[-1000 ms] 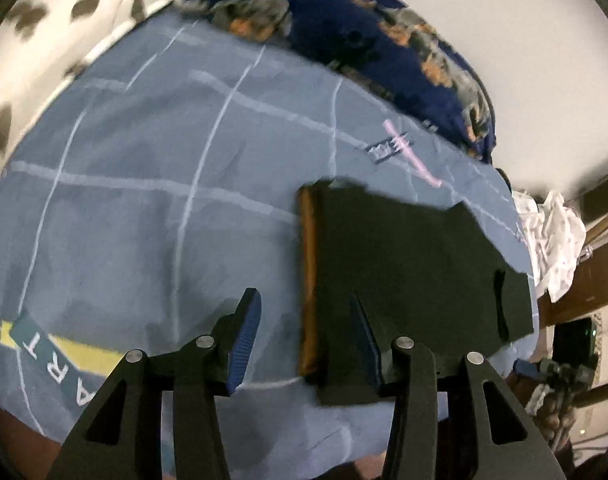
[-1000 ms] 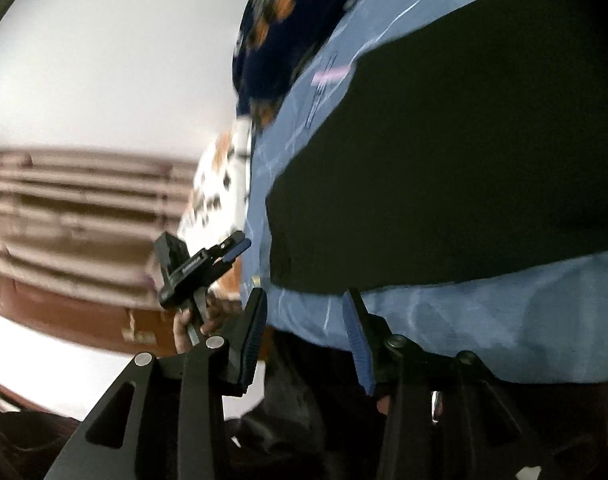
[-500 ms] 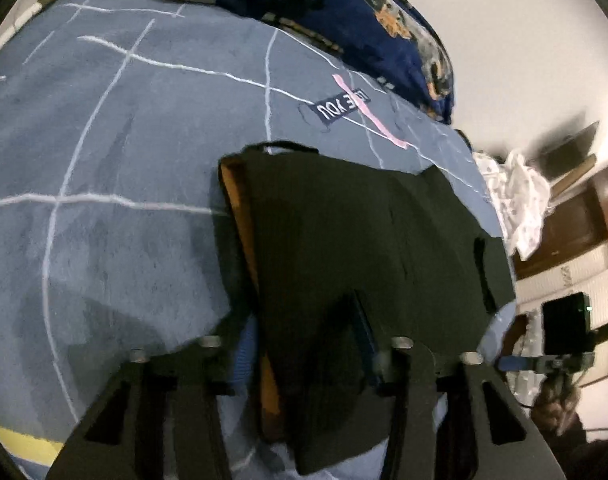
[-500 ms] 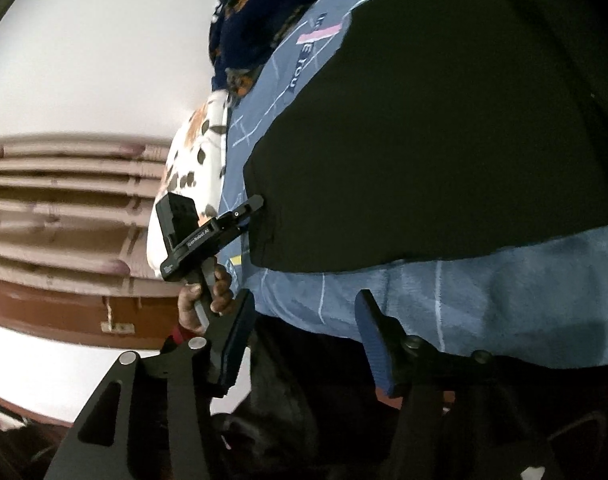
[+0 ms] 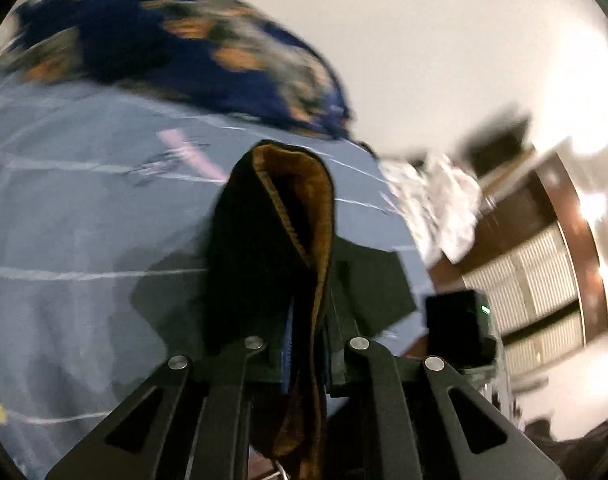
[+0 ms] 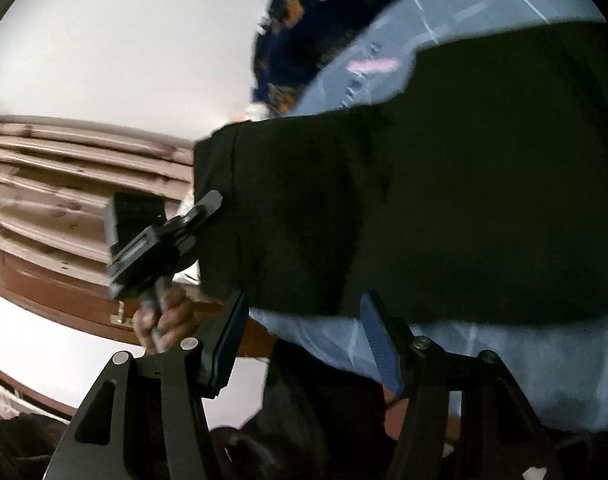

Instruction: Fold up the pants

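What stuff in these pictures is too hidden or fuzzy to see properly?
- Left wrist view: the left tool's tips, buried in the lifted black pants.
- Left wrist view: the print on the blue sheet and the dark pillow, motion-blurred.
- Right wrist view: the pants' far end, cut off by the picture's right edge.

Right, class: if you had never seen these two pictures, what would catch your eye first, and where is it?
The black pants with an orange-brown lining fill the middle of the left view, a bunched end clamped in the left tool and lifted off the light blue bedsheet with white lines. In the right view they spread dark across the upper right, beyond the open, empty right tool. A navy floral blanket lies at the far edge.
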Available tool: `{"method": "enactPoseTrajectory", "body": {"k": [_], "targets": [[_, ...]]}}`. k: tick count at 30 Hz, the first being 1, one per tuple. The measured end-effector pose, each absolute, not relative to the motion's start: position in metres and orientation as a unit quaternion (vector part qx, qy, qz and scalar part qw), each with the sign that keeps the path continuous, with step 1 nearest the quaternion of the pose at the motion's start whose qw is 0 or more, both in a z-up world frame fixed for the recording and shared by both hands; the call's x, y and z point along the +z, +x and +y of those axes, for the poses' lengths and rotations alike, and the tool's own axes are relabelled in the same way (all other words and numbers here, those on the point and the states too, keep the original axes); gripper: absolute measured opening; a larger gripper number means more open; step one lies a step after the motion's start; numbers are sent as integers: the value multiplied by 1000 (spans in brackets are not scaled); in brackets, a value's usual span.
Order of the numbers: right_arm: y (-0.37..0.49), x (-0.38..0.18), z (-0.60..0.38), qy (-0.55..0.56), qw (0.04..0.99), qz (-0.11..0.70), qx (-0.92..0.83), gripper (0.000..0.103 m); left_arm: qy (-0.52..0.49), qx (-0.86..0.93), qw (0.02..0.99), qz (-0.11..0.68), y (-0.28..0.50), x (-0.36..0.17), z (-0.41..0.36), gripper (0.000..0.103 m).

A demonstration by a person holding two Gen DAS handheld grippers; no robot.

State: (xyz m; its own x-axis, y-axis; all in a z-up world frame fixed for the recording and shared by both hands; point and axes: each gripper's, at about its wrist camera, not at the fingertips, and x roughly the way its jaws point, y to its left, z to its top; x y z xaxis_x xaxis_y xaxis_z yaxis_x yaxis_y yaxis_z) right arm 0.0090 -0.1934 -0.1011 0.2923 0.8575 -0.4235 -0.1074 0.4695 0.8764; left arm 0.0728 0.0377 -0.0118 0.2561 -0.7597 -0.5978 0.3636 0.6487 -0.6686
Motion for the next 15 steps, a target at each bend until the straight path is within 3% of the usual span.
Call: {"method": "enactPoseTrajectory", "body": {"k": [4, 6, 8, 11, 15], "targets": [[10, -92, -213, 413, 708, 444, 362, 61, -176, -412, 747, 492, 79, -11, -35, 11], [7, -91, -226, 422, 710, 426, 370, 75, -183, -431, 726, 503, 83, -26, -63, 11], [4, -93, -241, 428, 717, 412, 364, 82, -187, -440, 714, 511, 88, -38, -80, 10], [8, -107, -261, 446, 712, 416, 347, 83, -213, -456, 690, 520, 91, -48, -92, 10], [12, -136, -272, 461, 696, 448, 320, 83, -162, -435, 737, 490, 84, -30, -87, 10]]}}
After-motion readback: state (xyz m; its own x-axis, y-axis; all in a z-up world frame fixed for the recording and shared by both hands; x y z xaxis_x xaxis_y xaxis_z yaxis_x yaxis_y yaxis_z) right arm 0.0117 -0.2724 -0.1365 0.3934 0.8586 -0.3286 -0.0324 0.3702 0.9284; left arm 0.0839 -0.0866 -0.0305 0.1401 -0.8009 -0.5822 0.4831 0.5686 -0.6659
